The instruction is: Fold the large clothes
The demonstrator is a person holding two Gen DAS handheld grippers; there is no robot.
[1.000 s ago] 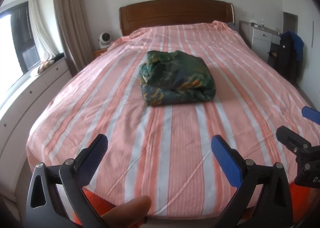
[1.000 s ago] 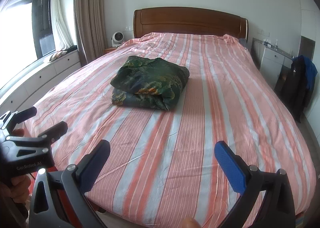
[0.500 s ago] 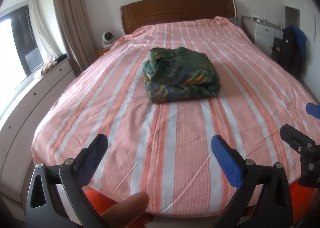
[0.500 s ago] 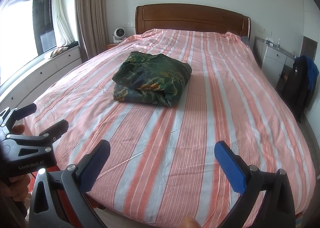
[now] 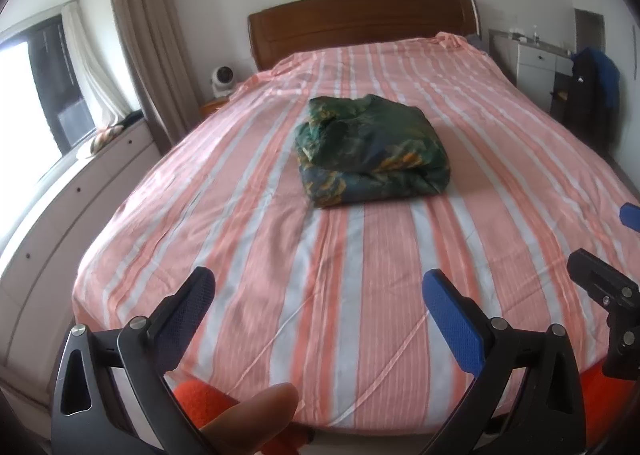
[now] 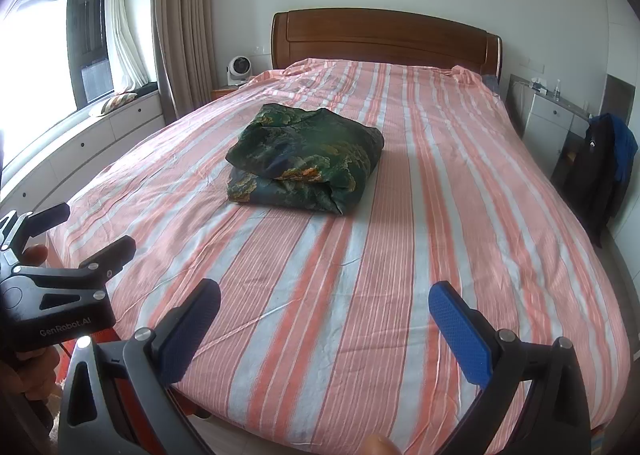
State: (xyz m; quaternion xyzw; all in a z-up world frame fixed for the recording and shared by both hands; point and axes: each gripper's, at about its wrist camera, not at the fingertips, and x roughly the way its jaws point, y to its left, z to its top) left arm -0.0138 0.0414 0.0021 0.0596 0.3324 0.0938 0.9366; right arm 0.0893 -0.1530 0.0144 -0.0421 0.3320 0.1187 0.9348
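Left wrist view: the folded garment (image 5: 372, 151) is seen mid-bed (image 5: 248, 239), well apart from both tongs, left tongs (image 5: 320, 291) and right tongs (image 6: 324, 295), which are spread wide and empty. If one loose layer is pinched, the bundle could be dragged undone. Its far edge is hidden.

Bright daylight came from the window (image 6: 36, 67) at the upper left of both views, and it glared white there. The room looked soft and evenly lit. The bed (image 5: 360, 255) bulged round, and the corners went dark. Close things looked a bit blurry.
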